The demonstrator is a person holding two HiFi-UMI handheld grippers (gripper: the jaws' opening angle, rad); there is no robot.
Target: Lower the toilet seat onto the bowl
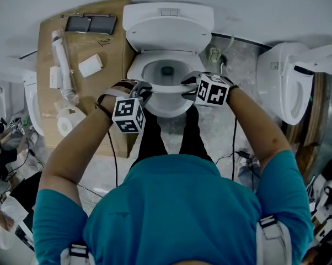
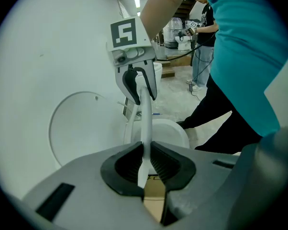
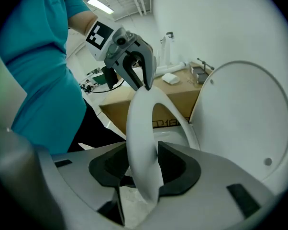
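- The person's teal shirt (image 1: 182, 214) fills the near part of the head view, and both bare forearms reach forward and down from it.
- The left hand-held gripper (image 2: 146, 164) points steeply down at the front left of the toilet. Its jaws are closed on the thin edge of the seat (image 3: 141, 128), with a pad pressing on each side of it.
- The right hand-held gripper (image 3: 141, 171) is at the front right, near the left one. Its jaws stand apart with the broad rim of the seat between them, and the pads do not clamp it.
- The seat lies low over the bowl (image 1: 169, 109), with its front part between the two grippers. I cannot tell whether it touches the bowl's rim.
- Behind the seat, the lid (image 1: 167, 42) stands upright against the tank (image 1: 169, 12).
- Left of the toilet, a cardboard box (image 1: 47, 54) carries a paper roll (image 1: 64, 120), a small white box (image 1: 90, 65) and a long tube (image 1: 61, 54).
- To the right, well apart, a second toilet (image 1: 287, 81) stands by the wall.
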